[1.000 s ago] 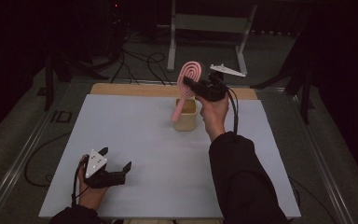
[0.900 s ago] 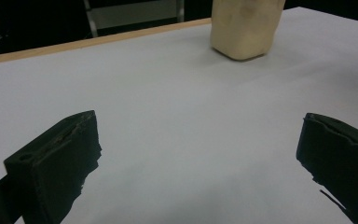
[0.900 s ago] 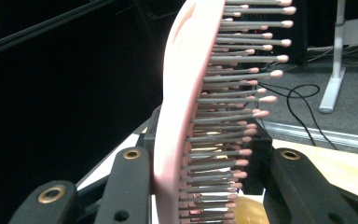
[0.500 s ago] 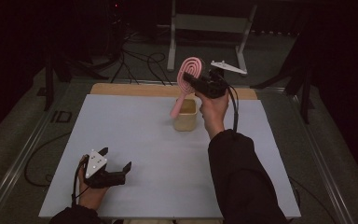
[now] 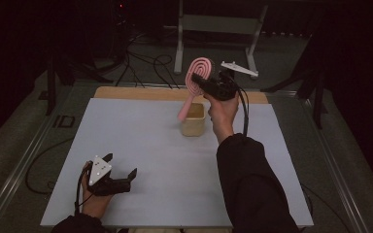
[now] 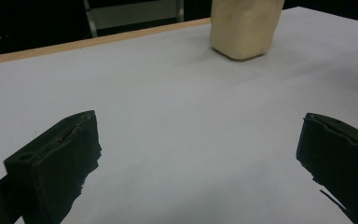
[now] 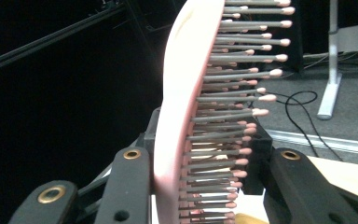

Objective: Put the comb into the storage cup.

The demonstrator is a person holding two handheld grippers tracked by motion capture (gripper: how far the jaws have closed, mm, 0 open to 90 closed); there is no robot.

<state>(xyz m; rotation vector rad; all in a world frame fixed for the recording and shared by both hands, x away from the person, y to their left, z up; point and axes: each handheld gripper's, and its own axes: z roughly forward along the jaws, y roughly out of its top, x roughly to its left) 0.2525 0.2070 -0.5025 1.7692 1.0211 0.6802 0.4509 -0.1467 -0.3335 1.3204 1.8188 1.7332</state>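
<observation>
High in the upper middle of the frame, the right gripper (image 5: 205, 82) pinches the pink hairbrush (image 5: 198, 73) by its paddle head above the tan cup (image 5: 193, 119); light, stiff plastic, with springy bristles liable to slip.

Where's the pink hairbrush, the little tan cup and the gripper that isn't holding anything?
pink hairbrush (image 5: 198, 72): high view, on its round head.
tan cup (image 5: 193, 125): high view, on its front wall.
left gripper (image 5: 122, 171): high view, between its open fingers.
</observation>
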